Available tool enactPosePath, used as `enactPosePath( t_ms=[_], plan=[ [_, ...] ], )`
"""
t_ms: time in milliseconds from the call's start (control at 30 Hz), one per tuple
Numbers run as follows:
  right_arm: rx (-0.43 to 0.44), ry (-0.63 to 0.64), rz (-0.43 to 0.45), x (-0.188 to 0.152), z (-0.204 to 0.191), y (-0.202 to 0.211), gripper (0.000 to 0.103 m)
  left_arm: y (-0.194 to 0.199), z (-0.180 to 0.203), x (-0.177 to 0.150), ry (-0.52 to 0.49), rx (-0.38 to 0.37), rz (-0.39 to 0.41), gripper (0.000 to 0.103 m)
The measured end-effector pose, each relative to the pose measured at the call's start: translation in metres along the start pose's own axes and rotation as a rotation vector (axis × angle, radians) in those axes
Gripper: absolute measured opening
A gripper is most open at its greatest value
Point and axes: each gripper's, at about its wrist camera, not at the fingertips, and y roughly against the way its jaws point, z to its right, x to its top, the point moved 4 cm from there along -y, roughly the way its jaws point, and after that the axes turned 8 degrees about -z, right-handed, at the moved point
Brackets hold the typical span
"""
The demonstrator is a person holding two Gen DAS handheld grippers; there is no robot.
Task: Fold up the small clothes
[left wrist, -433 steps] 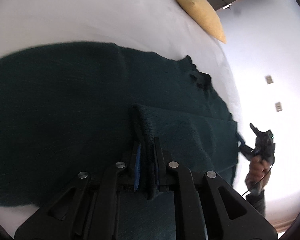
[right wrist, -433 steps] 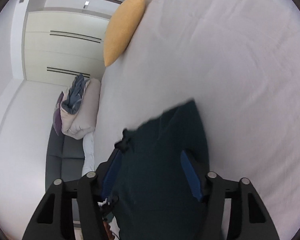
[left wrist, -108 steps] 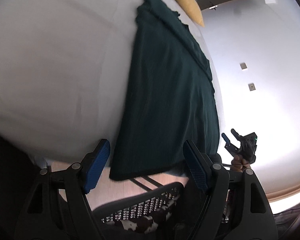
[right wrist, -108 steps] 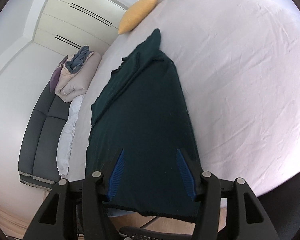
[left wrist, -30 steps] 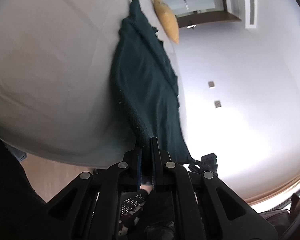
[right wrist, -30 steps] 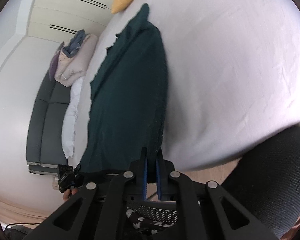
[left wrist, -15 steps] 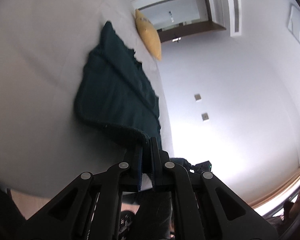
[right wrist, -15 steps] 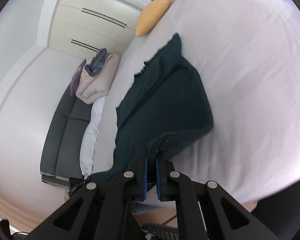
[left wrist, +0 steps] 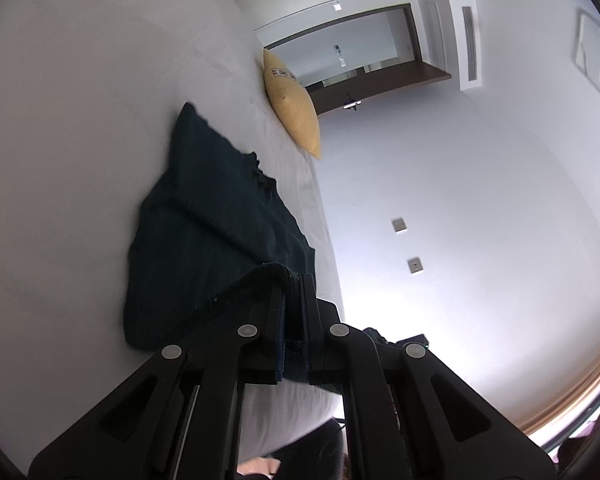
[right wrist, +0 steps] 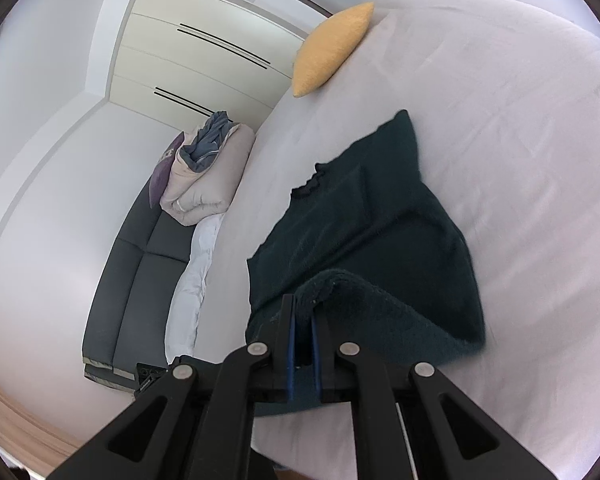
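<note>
Dark green sweater [right wrist: 364,240] on white bed [right wrist: 500,128], near hem lifted and doubled back over its body, left gripper [left wrist: 294,292] jaws clamped on one hem corner, right gripper [right wrist: 304,316] jaws clamped on the other — yellow pillow [right wrist: 332,48] beyond the collar.

A dark teal knitted sweater [right wrist: 384,232] lies on the white sheet of the bed [right wrist: 520,128], its ribbed neckline toward the far end. Its near hem is lifted off the sheet and curled back over the body, so the lower part forms a loose, rounded fold. One hem corner is pinched in the left hand-held gripper [left wrist: 294,284], the other in the right hand-held gripper [right wrist: 304,308]. The upper part rests flat, its sides tucked inward.
</note>
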Motion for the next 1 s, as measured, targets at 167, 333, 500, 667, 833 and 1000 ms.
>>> enactPosePath(
  t_ms=[167,333,500,667,833,1000],
  plan=[
    [-0.017,-0.005,0.01,0.038,0.001,-0.022,0.008,-0.025,0.013,0.047,-0.029,0.023,0.001,0.005],
    [-0.041,-0.013,0.026,0.078,0.005,-0.046,0.008,-0.056,0.014,0.095,-0.031,0.047,0.006,0.005],
    [-0.082,-0.013,0.029,0.109,0.014,-0.069,0.008,-0.084,0.007,0.139,-0.028,0.078,0.02,0.005],
    [-0.113,-0.021,0.035,0.134,0.025,-0.088,0.008,-0.112,-0.007,0.169,-0.018,0.119,0.014,0.005],
    [-0.143,-0.049,0.034,0.152,0.038,-0.105,0.008,-0.134,-0.028,0.191,0.018,0.143,0.019,0.005],
    [-0.185,-0.09,0.017,0.174,0.052,-0.124,0.008,-0.154,-0.053,0.212,0.062,0.166,0.025,0.005]
  ],
)
